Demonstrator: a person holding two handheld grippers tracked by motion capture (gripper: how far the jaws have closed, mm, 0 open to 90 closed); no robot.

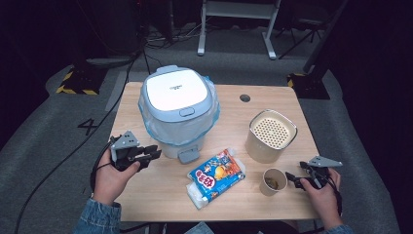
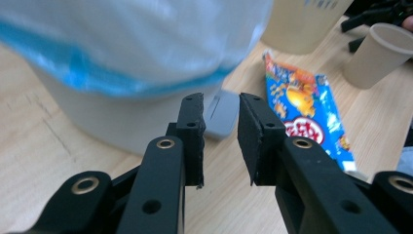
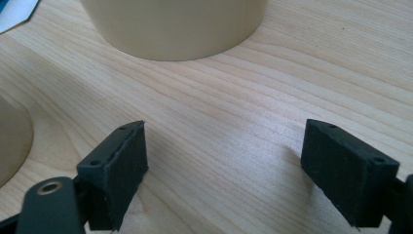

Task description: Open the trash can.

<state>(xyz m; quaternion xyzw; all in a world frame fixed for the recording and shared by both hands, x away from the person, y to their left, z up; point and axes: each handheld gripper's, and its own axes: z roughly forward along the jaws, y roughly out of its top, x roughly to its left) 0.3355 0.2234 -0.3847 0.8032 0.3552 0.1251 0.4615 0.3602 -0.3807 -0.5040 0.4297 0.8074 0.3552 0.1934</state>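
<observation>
Left tool (image 2: pixel 220 114) at lower left, released and narrowly parted, aimed at grey pedal (image 2: pixel 221 114) of bagged bin (image 1: pixel 178 107) just ahead; right tool (image 3: pixel 224 161) wide apart beside paper cup (image 1: pixel 272 181).

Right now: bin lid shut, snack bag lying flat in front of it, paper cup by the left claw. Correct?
One slip: the paper cup stands by the right claw, not the left claw, as the high view shows. The rest holds: the bin lid is shut and the snack bag lies flat in front of it.
</observation>
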